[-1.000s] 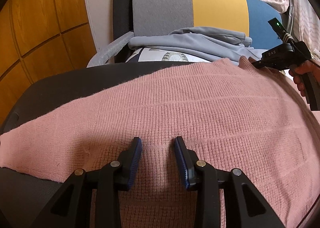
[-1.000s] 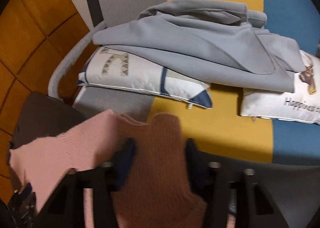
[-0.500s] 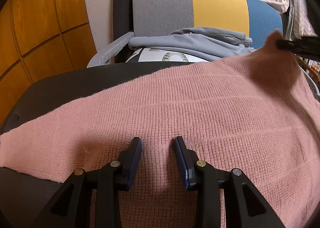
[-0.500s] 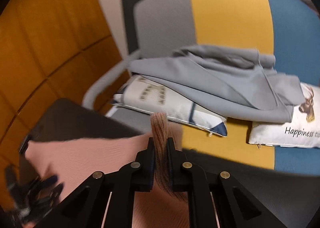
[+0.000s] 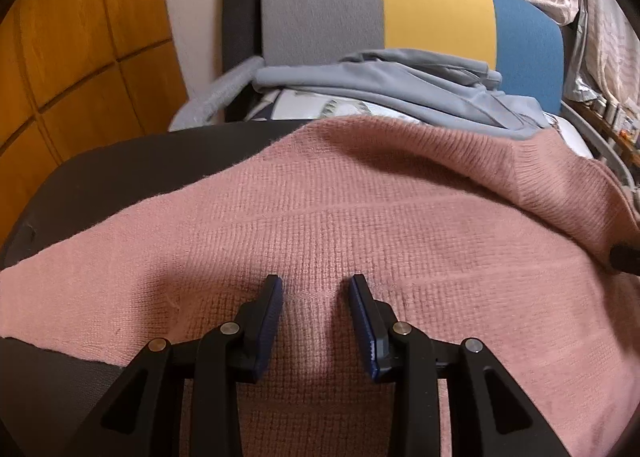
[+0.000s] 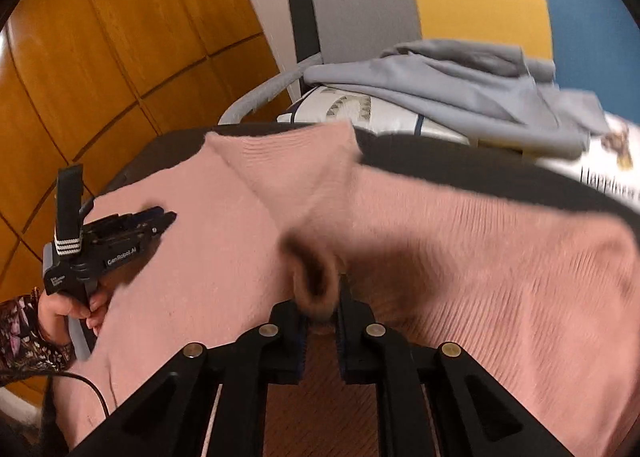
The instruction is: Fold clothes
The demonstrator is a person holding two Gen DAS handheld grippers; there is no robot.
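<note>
Lying spread across a dark table, a pink knit sweater is seen in front of a striped chair. A bunched fold of it is pinched in the right gripper; the left gripper is held parted over the knit. Slippage from so small a pinch may be risked. No containers are seen.

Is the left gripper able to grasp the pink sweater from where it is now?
Probably yes. The left gripper is open and lies right on the pink sweater, nothing between. The cloth is flat there, so it may need to pinch up a ridge first.
</note>
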